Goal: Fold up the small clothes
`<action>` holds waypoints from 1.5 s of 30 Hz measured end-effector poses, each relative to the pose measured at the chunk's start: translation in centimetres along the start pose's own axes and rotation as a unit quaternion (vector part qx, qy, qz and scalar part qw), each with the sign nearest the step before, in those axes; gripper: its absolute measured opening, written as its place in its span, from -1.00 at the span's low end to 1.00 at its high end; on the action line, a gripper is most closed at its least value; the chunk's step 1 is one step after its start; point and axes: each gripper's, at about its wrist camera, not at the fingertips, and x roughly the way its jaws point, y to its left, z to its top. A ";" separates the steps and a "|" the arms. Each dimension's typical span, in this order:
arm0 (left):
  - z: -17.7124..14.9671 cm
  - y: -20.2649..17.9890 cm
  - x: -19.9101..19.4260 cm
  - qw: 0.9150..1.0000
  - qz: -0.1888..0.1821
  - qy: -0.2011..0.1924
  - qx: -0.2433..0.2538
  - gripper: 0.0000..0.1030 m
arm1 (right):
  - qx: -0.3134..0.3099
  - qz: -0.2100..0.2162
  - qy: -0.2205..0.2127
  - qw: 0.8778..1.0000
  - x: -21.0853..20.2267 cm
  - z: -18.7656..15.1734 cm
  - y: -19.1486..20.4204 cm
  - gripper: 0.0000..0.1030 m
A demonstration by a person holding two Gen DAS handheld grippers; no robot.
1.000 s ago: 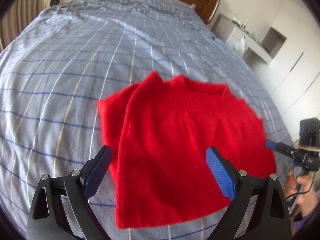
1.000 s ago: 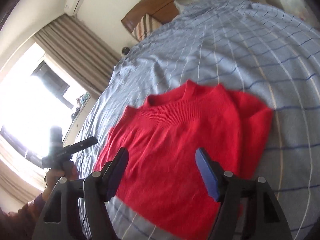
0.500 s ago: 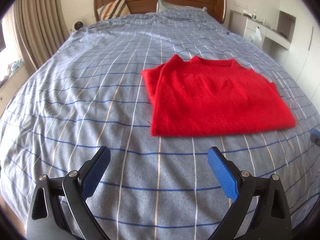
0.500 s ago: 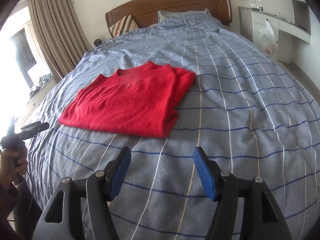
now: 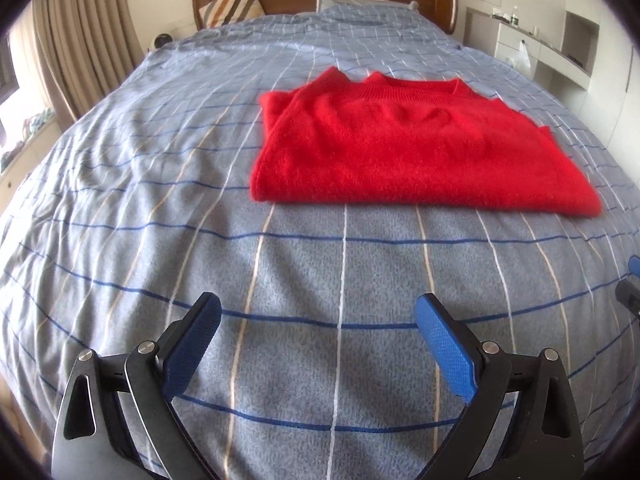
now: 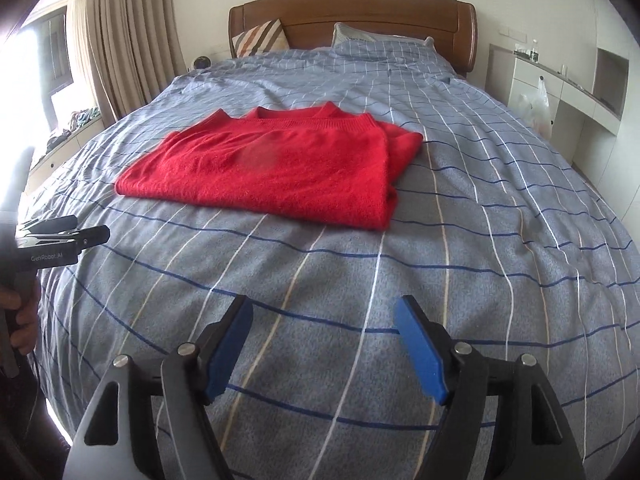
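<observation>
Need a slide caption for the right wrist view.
Open right hand-held gripper above a checked blue bedspread, with a folded red sweater lying ahead, untouched.

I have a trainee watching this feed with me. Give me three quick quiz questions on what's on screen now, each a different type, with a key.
1. True or false: the red sweater lies folded on the bed, with neither gripper touching it.
2. Multiple choice: the jaws of the right gripper are A) shut on the sweater, B) open with only bedding beyond them, C) shut on nothing.
3. Fill in: the sweater's neckline points toward the wooden ____.

Key: 1 true. 2 B. 3 headboard. The left gripper is open too, and both sit short of the sweater's near edge.
</observation>
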 end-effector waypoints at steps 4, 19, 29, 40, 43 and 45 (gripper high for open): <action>-1.7 0.2 1.1 1.000 -0.006 -0.024 -0.009 0.99 | 0.031 0.002 0.010 0.999 2.0 -1.5 -0.8 0.49; -2.0 0.0 1.5 1.000 -0.006 -0.027 -0.006 0.99 | 0.054 0.003 -0.011 0.998 2.9 -2.8 -1.2 0.66; -2.0 0.1 1.5 1.000 -0.006 -0.030 -0.004 0.99 | 0.047 -0.006 -0.011 0.999 3.2 -2.9 -0.9 0.67; -2.0 0.0 1.5 1.000 -0.006 -0.029 -0.004 0.99 | 0.039 -0.017 -0.006 0.999 3.3 -2.9 -0.6 0.68; -2.0 0.0 1.5 1.000 -0.006 -0.030 -0.004 0.99 | 0.038 -0.019 -0.004 0.999 3.4 -2.9 -0.5 0.68; -2.1 -0.1 1.5 0.999 -0.005 -0.031 -0.002 0.99 | 0.036 -0.021 -0.001 0.999 3.4 -2.8 -0.5 0.68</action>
